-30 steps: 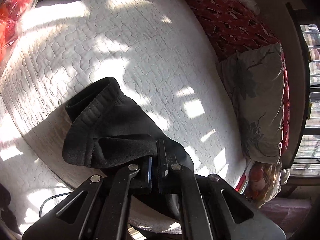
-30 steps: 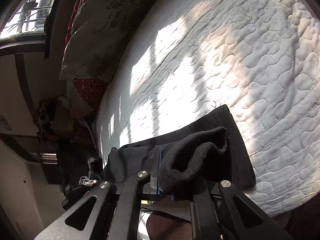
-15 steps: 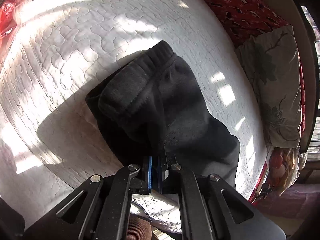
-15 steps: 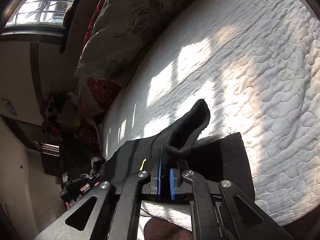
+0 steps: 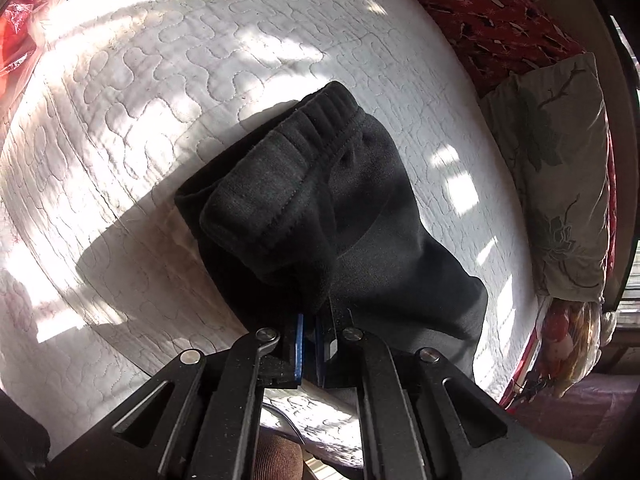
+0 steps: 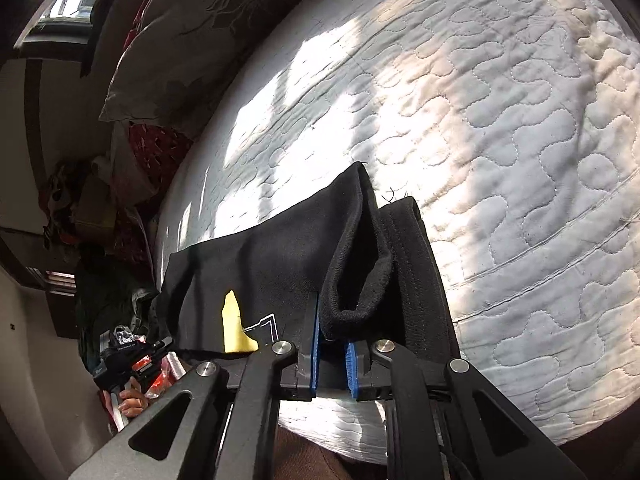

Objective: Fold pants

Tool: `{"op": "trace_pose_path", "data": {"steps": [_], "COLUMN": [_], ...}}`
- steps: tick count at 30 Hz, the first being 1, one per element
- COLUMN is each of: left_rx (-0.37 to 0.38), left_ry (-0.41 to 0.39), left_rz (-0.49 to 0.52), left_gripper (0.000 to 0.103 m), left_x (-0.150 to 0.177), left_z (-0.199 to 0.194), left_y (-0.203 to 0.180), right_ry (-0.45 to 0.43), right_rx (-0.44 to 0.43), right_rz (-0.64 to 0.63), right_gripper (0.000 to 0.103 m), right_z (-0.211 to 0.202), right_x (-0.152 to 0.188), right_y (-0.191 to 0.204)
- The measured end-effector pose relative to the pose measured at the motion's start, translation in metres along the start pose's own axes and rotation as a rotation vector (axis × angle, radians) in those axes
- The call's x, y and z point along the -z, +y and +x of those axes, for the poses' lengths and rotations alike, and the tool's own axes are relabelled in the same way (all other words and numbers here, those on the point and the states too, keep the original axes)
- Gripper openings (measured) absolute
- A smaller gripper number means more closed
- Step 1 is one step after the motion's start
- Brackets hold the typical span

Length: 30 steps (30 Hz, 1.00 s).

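Note:
Black pants (image 5: 352, 216) lie folded over themselves on a white quilted mattress (image 5: 160, 92). In the left wrist view the ribbed waistband end points away from me, and my left gripper (image 5: 314, 322) is shut on a bunched edge of the pants near the mattress front. In the right wrist view the pants (image 6: 280, 256) show a yellow and white print near their front edge. My right gripper (image 6: 332, 336) is shut on a raised fold of the pants' hem, its blue pads a little apart around the thick cloth.
A grey floral pillow (image 5: 560, 184) and red patterned bedding (image 5: 492, 16) lie at the far right of the bed; the pillow also shows in the right wrist view (image 6: 192, 32). A red bag (image 5: 20, 32) sits at far left. Clutter (image 6: 120, 320) stands beside the bed.
Both grippers have lifted and carried the near part of the pants forward over the rest. The right gripper's pads have spread slightly around the hem fold.

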<state>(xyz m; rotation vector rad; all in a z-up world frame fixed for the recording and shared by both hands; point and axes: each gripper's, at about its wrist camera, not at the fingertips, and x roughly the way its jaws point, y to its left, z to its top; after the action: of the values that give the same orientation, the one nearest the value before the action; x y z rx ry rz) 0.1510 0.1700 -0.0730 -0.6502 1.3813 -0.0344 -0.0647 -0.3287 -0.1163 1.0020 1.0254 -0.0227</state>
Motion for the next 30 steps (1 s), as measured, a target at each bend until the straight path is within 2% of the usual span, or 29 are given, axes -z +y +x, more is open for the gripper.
{"op": "trace_pose_path", "data": {"steps": [1,5,9,11,14,16,18,20,22,28,30], "left_rx": [0.011,0.057,0.062,0.042,0.073,0.076,0.068,0.062,0.057,0.054,0.038], "left_ry": [-0.010,-0.039,-0.019,-0.002,0.051,0.049,0.043,0.038,0.032,0.049,0.043], "left_rz": [-0.002,0.004,-0.005,-0.017,-0.079,-0.083,-0.076,-0.061,-0.055,-0.075,-0.077], "left_gripper": [0.002,0.002,0.002,0.002,0.002,0.002,0.002,0.002,0.002,0.004,0.004], "left_x": [0.000,0.007,0.015,0.017,0.016,0.016,0.017,0.018,0.019,0.014,0.012], "left_z": [-0.006,-0.027,-0.023,-0.014,0.000,0.001,-0.001,-0.002,-0.003,0.006,0.005], "left_y": [0.001,0.007,0.022,0.030,0.041,0.041,0.037,0.032,0.029,0.019,0.017], "right_ry": [-0.002,-0.049,-0.059,-0.057,-0.049,-0.044,-0.051,-0.061,-0.061,-0.038,-0.032], "right_rx": [-0.031,-0.143,-0.213,-0.206,-0.168,-0.147,-0.127,-0.116,-0.096,-0.045,-0.026], "right_rz": [0.013,0.054,0.091,0.112,0.136,0.155,0.140,0.119,0.095,0.094,0.103], "right_gripper": [0.008,0.007,0.007,0.008,0.012,0.013,0.018,0.036,0.045,0.046,0.041], "right_z": [-0.002,-0.030,-0.050,-0.052,-0.049,-0.045,-0.044,-0.042,-0.038,-0.015,-0.007], "right_x": [0.000,0.000,0.004,0.008,0.010,0.008,0.004,0.000,-0.004,-0.009,-0.009], "right_y": [-0.002,0.001,-0.007,-0.016,-0.033,-0.038,-0.036,-0.031,-0.025,-0.021,-0.022]}}
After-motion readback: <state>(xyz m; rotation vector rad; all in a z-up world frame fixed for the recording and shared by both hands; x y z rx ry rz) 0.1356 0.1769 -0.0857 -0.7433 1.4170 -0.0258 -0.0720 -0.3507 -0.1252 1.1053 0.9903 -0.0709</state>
